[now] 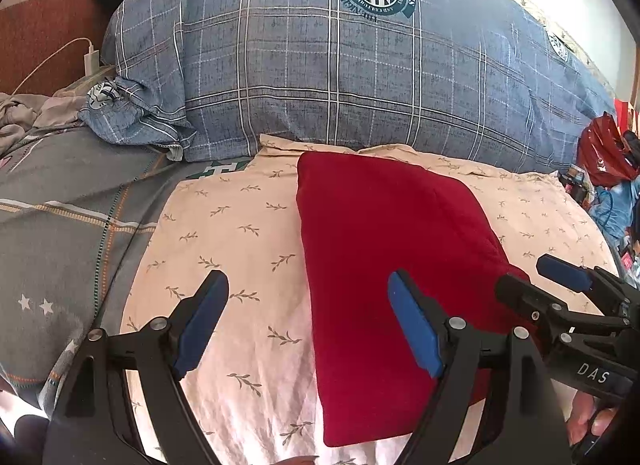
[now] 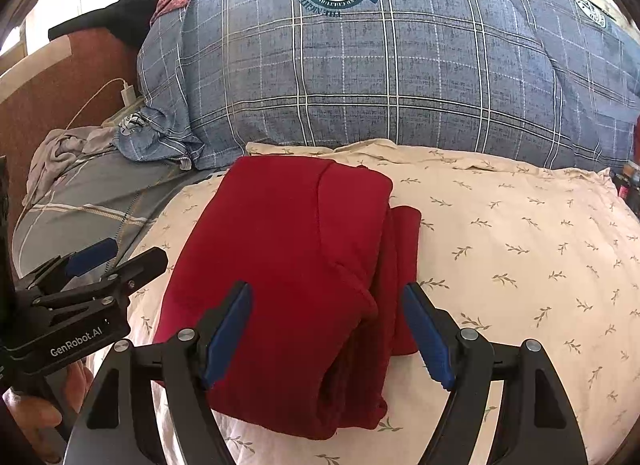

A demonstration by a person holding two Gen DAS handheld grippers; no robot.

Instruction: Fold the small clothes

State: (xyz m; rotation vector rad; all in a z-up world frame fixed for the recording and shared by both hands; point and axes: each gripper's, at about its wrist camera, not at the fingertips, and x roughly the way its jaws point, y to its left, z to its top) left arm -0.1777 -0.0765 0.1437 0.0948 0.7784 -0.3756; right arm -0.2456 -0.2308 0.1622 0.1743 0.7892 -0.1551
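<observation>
Lying folded on the cream leaf-print sheet, the red knit garment is sitting untouched (left gripper and right gripper are both hovering wide open, gripping nothing).

Bed, cream leaf-print pillow bearing folded red garment, blue plaid quilt behind

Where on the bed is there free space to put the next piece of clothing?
Free: the leaf-print sheet right of the folded red garment, below the blue plaid duvet; a narrower strip left of the garment, bordered by the grey blanket. Crowded: the far left, with crumpled cloth and a charger.
</observation>
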